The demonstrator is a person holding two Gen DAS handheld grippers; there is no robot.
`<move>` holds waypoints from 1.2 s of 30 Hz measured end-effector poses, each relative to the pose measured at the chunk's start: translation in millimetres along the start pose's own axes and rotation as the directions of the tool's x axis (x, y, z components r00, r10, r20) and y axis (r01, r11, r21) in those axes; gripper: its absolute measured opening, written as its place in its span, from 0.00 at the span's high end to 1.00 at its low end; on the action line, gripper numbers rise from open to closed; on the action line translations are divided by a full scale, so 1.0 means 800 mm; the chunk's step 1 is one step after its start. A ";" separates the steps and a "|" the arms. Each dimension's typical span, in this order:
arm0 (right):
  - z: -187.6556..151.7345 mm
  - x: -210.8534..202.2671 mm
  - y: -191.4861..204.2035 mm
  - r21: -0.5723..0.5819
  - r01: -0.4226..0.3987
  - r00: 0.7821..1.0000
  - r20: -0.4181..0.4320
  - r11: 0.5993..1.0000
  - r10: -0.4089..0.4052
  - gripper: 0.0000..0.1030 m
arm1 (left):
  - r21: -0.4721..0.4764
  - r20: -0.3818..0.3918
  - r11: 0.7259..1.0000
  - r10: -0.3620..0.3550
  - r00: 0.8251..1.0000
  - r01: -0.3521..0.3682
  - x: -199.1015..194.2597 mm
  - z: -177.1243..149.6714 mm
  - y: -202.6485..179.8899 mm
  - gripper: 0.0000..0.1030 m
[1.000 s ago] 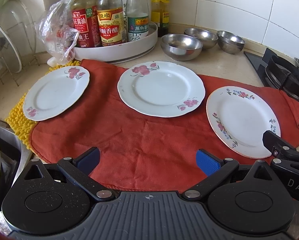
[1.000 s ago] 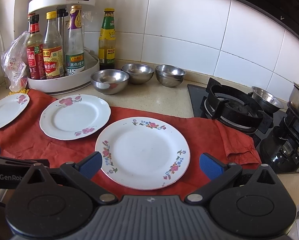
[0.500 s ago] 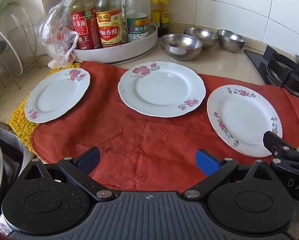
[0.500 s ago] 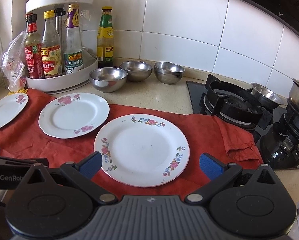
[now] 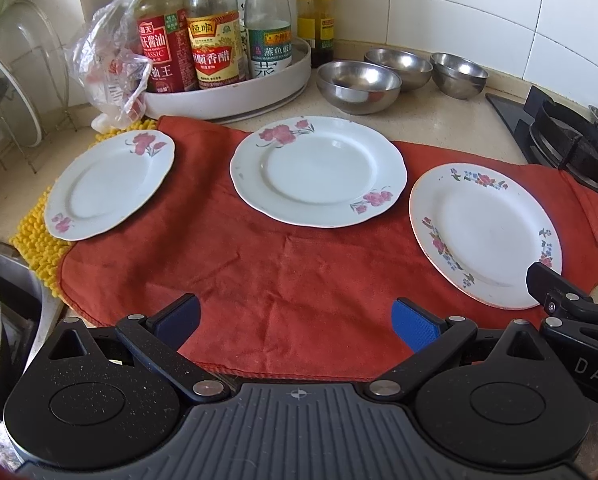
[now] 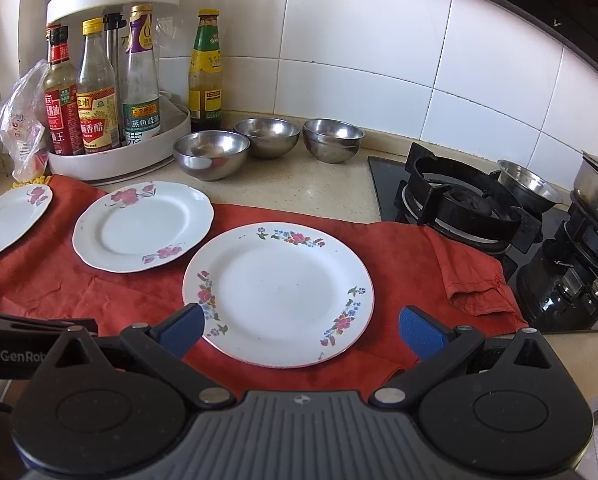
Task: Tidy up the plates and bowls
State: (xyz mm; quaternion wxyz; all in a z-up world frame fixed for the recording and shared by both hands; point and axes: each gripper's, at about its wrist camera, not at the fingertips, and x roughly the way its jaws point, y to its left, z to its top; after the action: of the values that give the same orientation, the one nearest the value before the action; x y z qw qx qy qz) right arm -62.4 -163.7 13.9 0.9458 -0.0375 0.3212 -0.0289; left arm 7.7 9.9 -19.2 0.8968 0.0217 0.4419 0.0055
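Plates lie apart on the red cloth (image 5: 283,280); both our tools, left tool (image 5: 295,320) and right tool (image 6: 301,326), gape empty. We should slide one pad under the flowered plate (image 6: 278,294) rim at 6 o'clock.

Left hand-held gripper (image 5: 295,322), right hand-held gripper (image 6: 303,330): black speckled bodies, blue ribbed pads, grey ridged base, silver pivot screws, white lettering.

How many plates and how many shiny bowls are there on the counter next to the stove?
Plates: 3, on the red cloth: left, middle, right.
Steel bowls: 3, by the wall.
Total: 6.
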 end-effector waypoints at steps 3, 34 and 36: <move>-0.001 0.002 0.000 0.000 0.001 1.000 -0.008 1.000 -0.001 0.00 | -0.007 -0.018 1.000 -0.009 1.000 0.009 0.004 0.000 0.001 0.00; 0.021 0.068 -0.075 0.018 -0.003 0.997 -0.079 1.000 0.004 0.00 | 0.019 -0.056 0.986 -0.167 0.984 0.168 0.046 0.016 -0.046 0.00; 0.026 0.076 -0.084 0.019 -0.014 0.997 -0.077 1.000 0.016 0.00 | 0.009 -0.064 0.980 -0.197 0.978 0.198 0.051 0.020 -0.050 0.00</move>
State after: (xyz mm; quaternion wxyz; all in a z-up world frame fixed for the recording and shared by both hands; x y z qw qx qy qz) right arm -3.5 -234.5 -0.1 0.9332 -0.0251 0.3575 -0.0262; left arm 44.8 -29.1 -43.8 0.8784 -0.0157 0.4698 -0.0861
